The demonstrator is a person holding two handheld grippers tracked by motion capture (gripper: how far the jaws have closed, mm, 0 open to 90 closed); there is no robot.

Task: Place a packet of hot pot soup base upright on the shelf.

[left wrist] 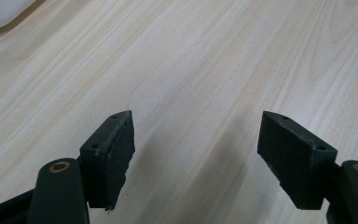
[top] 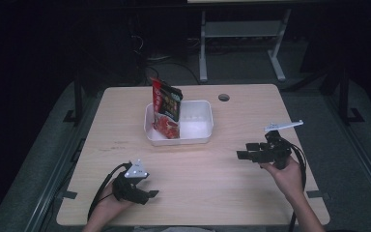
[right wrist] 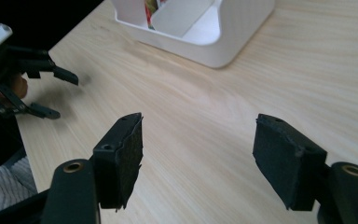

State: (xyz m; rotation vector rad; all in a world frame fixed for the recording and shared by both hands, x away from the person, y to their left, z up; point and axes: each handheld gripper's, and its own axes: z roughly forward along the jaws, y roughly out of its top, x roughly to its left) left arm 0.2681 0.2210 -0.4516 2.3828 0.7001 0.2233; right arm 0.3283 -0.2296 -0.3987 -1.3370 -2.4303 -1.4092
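Note:
A red snack packet [top: 166,108] stands upright at the left end of a white rectangular bin [top: 202,131] in the middle of the wooden table. My left gripper [top: 147,193] rests near the front left edge, jaws open and empty, pointing right; in its own view the open left gripper [left wrist: 196,154] has bare wood between the pads. My right gripper [top: 245,152] hovers at the right side, pointing left toward the bin, open with nothing held. In the right gripper view the right gripper [right wrist: 198,156] faces the white bin [right wrist: 223,44] and the other hand's left gripper [right wrist: 51,91] farther off.
The pale wooden table [top: 198,174] has a round cable hole [top: 223,97] at its back edge. A white desk frame [top: 241,38] stands on the dark floor behind. Black cables trail from both grippers toward the front edge.

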